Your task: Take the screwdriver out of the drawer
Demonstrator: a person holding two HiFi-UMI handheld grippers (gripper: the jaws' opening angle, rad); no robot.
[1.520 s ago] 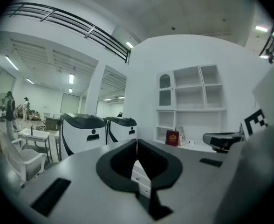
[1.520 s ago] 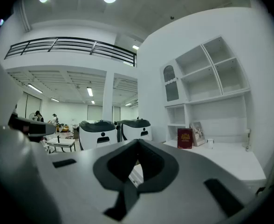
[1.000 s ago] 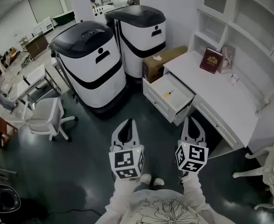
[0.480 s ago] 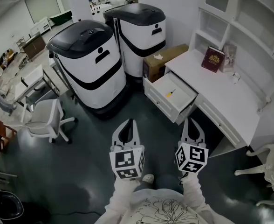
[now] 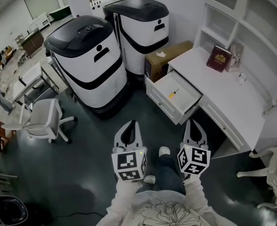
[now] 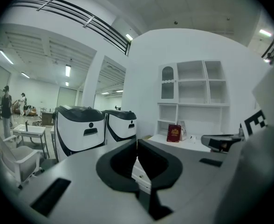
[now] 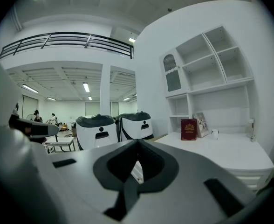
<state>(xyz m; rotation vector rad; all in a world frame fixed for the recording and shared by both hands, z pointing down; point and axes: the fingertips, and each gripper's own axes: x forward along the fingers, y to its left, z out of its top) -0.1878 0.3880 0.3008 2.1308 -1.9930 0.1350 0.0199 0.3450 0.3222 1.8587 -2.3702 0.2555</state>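
Foot [image 5: 164,150] stepped forward; both tools [image 5: 131,123] [image 5: 193,122] shut, level.

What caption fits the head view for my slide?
Shut and empty, the left hand-held gripper and right hand-held gripper face the open drawer holding the screwdriver.

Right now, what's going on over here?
A person holds the left gripper and the right gripper out in front, both shut and empty, short of the white desk. Its drawer stands open with the screwdriver lying inside, untouched.
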